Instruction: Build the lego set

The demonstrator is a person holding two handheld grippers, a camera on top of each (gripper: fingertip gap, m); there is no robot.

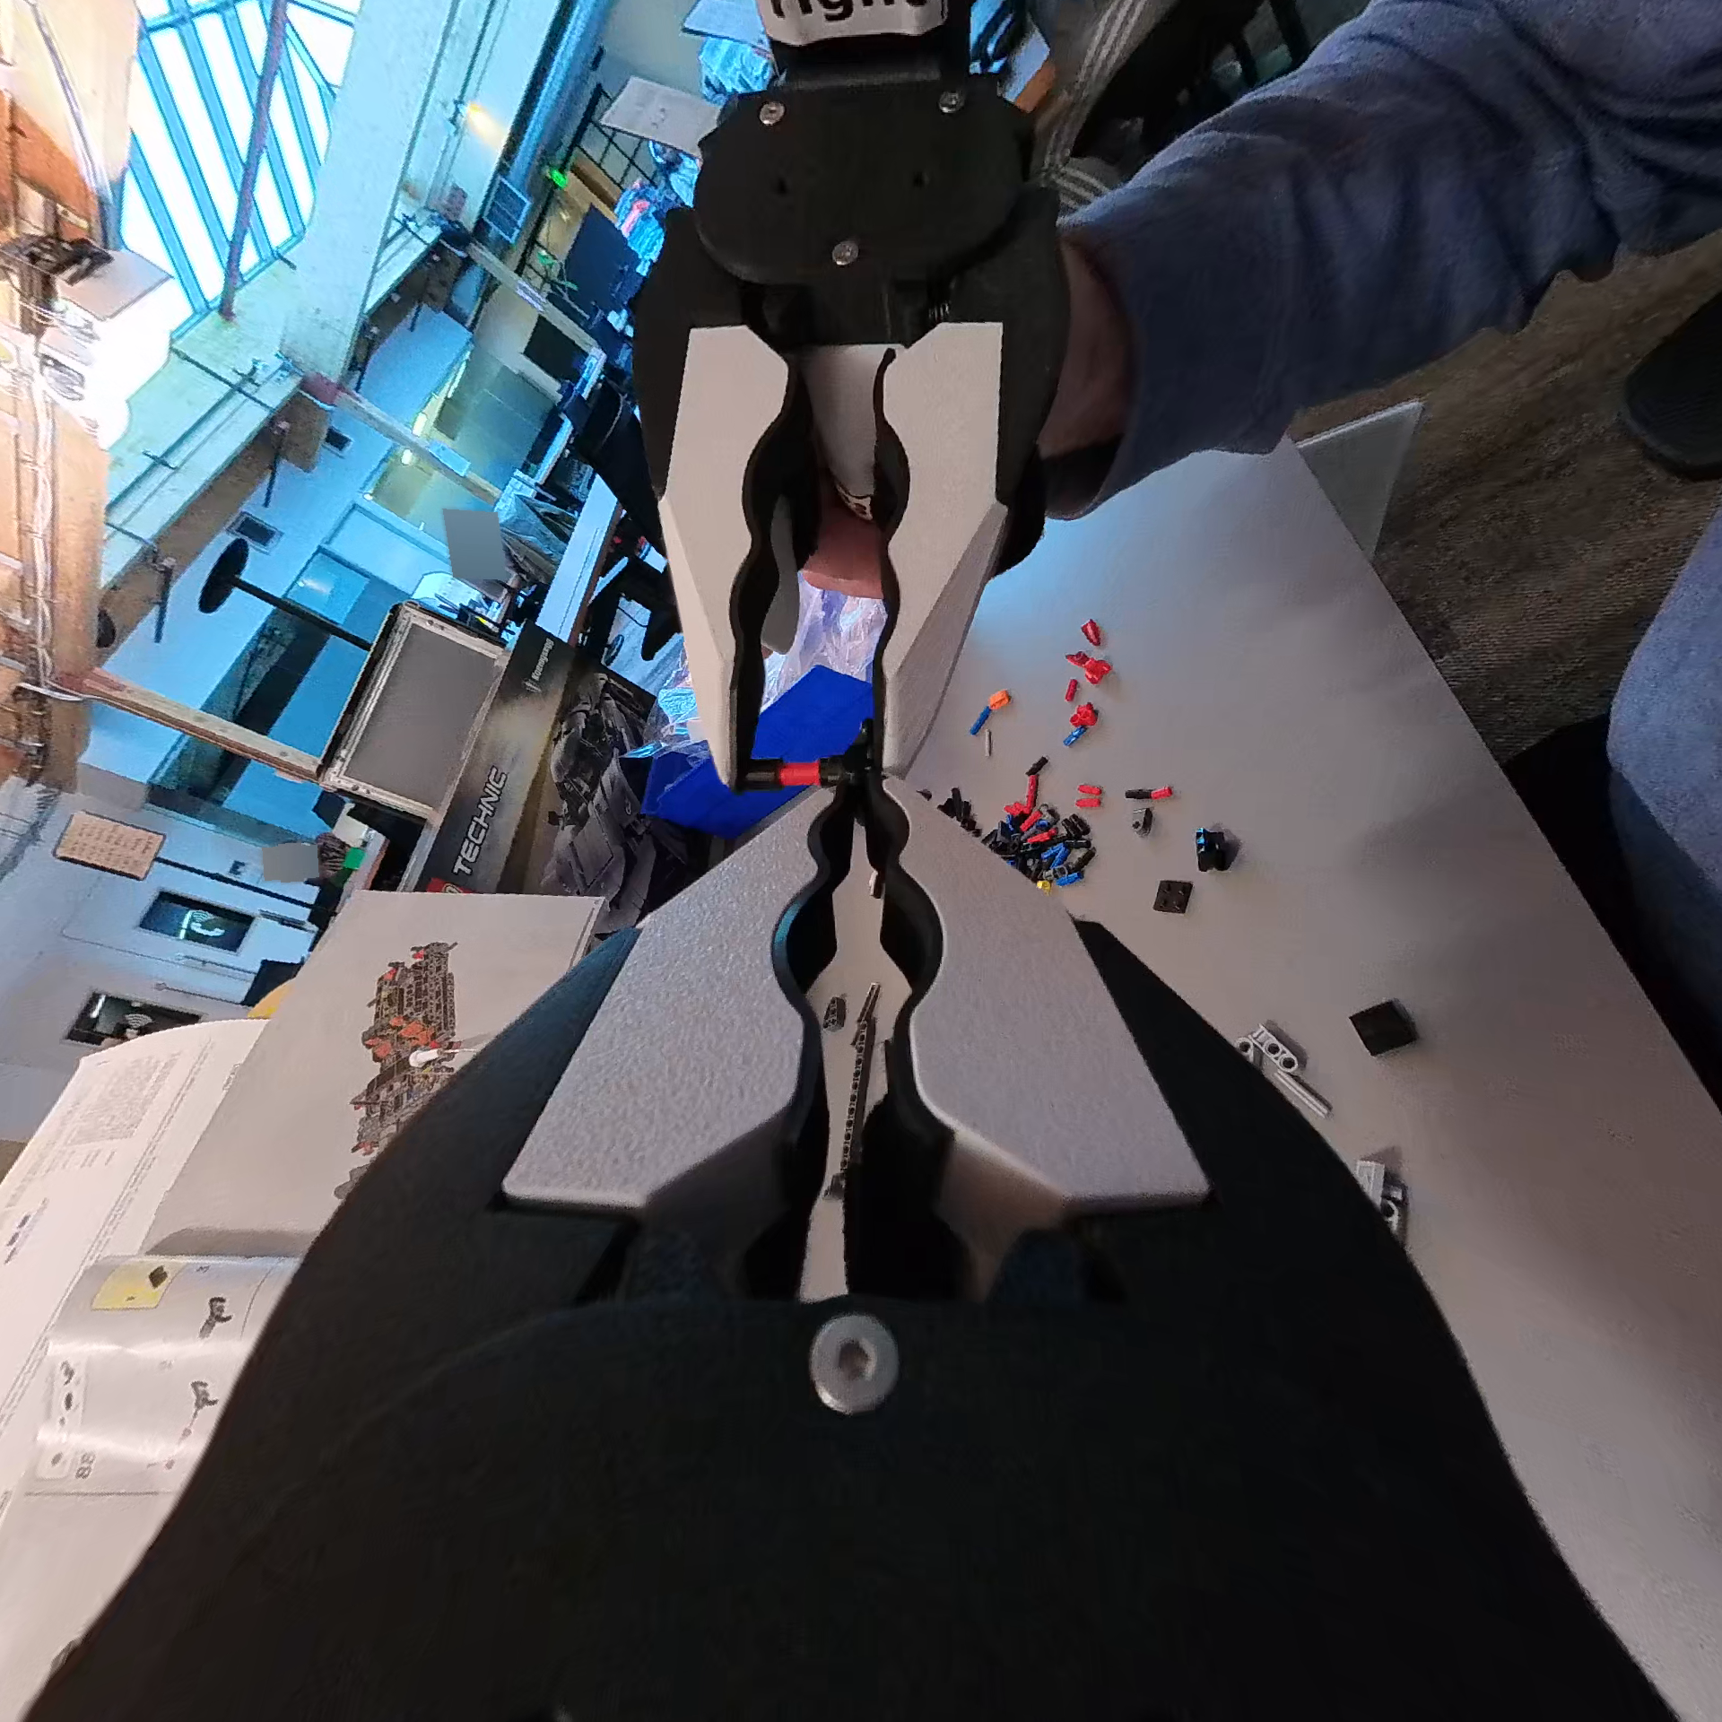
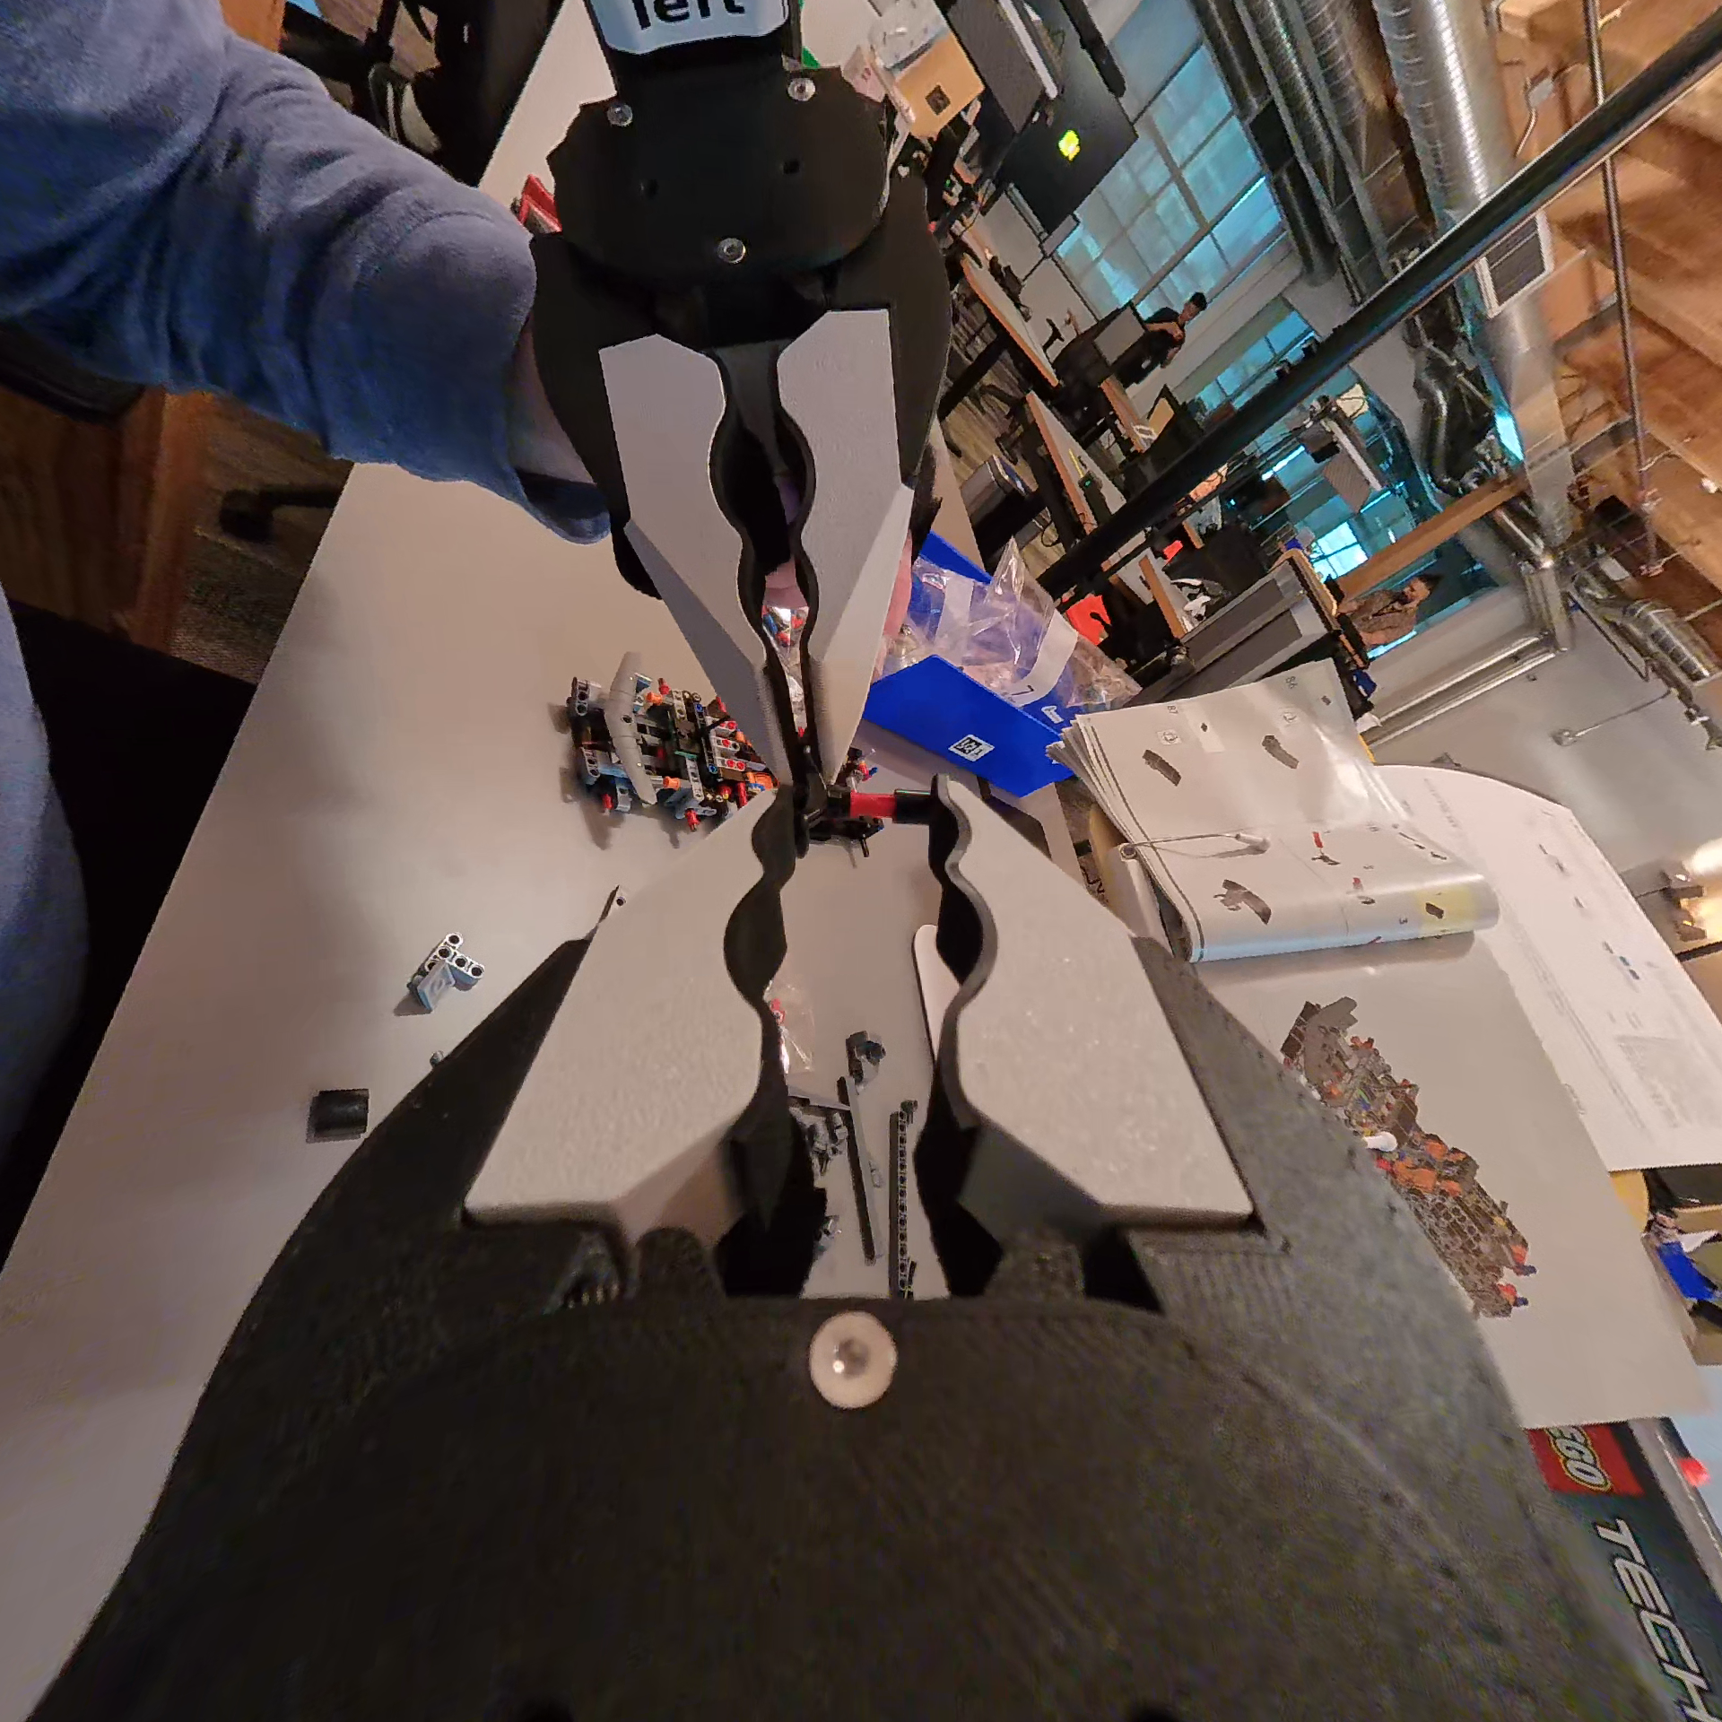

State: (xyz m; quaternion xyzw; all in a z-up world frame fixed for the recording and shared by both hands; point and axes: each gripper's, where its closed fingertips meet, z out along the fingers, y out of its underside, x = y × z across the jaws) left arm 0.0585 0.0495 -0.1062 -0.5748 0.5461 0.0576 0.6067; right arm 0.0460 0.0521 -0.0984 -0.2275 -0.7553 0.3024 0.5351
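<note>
Meeting tip to tip above the pale table (image 2: 391, 652), the two hand-held tools work on one tiny assembly. The left gripper (image 1: 853, 801) is pinched tight on a small black piece (image 2: 815, 813), its grey fingers almost touching all the way along. A red pin (image 2: 876, 803) sticks sideways out of that piece. The right gripper (image 2: 862, 806) stands partly spread, with its two tips bracketing the pin end to end: one tip is against the pin's dark far end, the other against the black piece, so it squeezes the pair lengthwise. A blue sleeve (image 1: 1351, 233) runs back from the right tool.

From the right tool's camera, a half-built model (image 2: 666, 745) in grey, black and orange lies on the table at about ten o'clock from the pin. A blue bin (image 2: 941, 708) with crumpled clear bags (image 2: 988, 624) sits at one o'clock. An open instruction booklet (image 2: 1258, 839) lies at three o'clock. A grey angled piece (image 2: 447, 969) rests alone at eight o'clock, and a long black beam (image 2: 902, 1193) lies straight below at six, seen between the fingers.

From the left tool's camera, a heap of loose red, blue and black bits (image 1: 1044, 834) spreads at three o'clock. A black square block (image 1: 1384, 1028) sits at four, and the set's dark box (image 1: 522, 792) stands at nine.
</note>
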